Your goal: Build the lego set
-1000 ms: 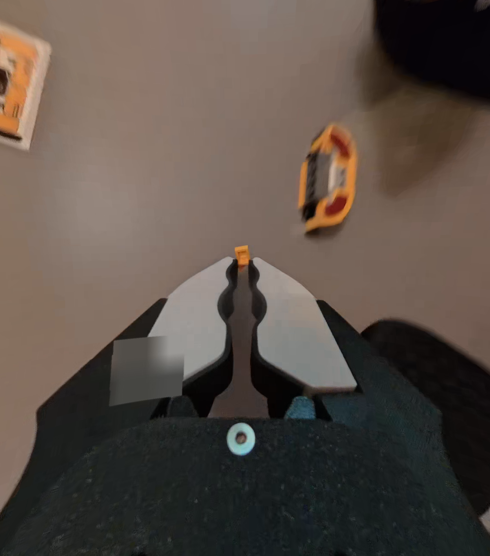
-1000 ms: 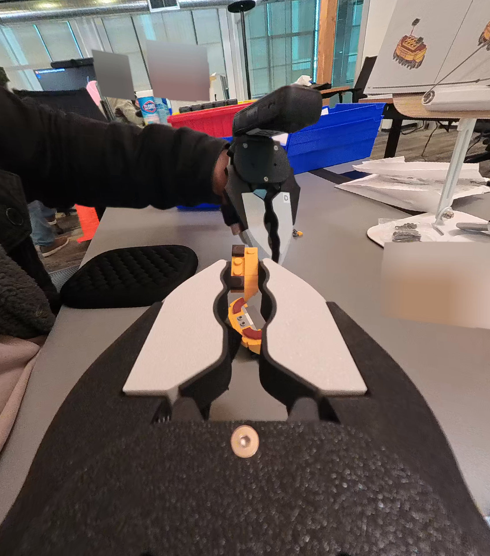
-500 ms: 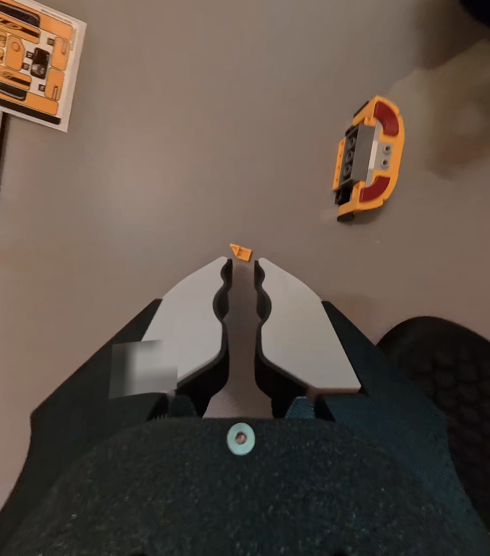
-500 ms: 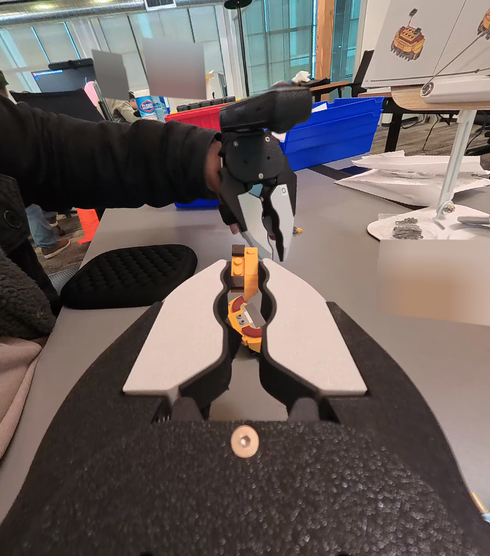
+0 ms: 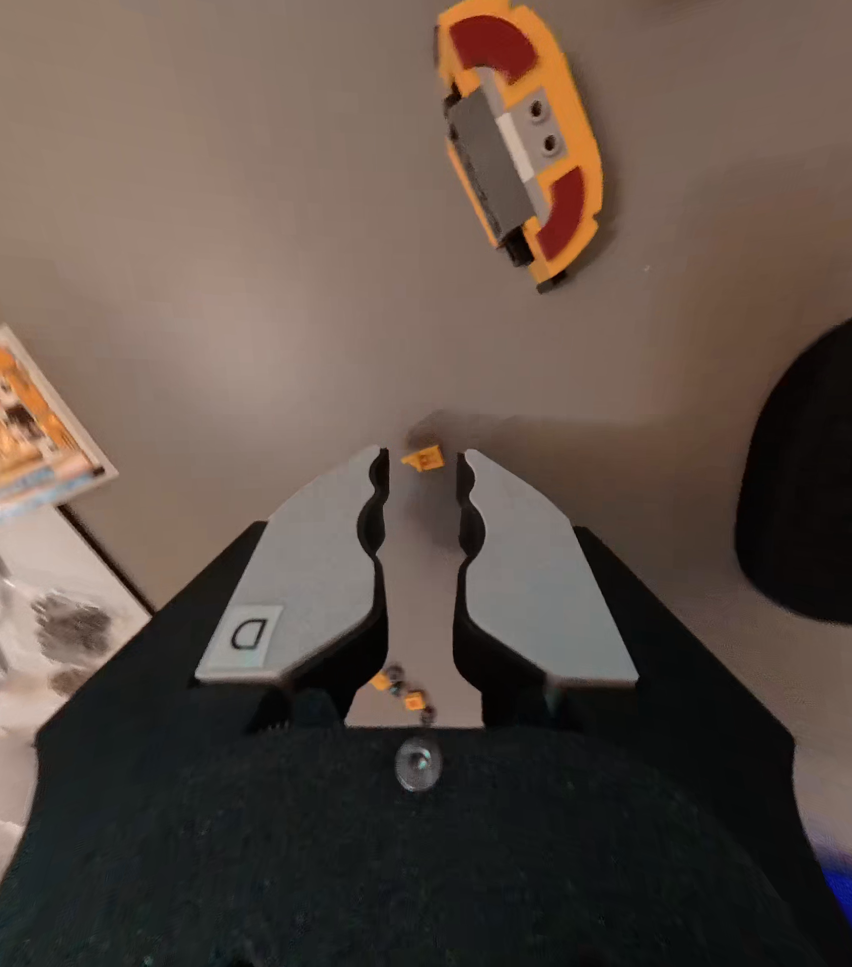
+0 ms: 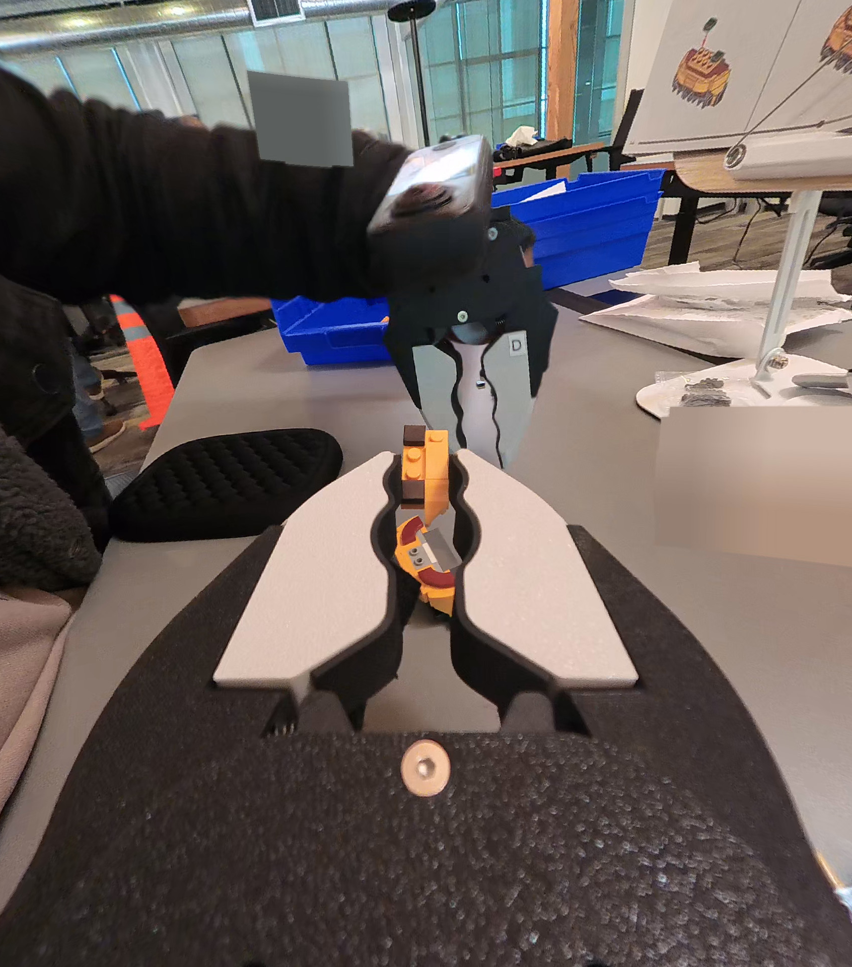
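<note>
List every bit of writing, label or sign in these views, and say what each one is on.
White sticker on the left tool: a single printed mark, legible, not copied here.
Orange printed sheet, left edge of the left wrist view: blurred, unreadable.
Instruction pages, upper right of the right wrist view: drawings only, no readable text.
Loose papers: print too small to read.

Left gripper (image 5: 423, 460) fingers parted (pointing down); right gripper (image 6: 425, 460) clamped.
</note>
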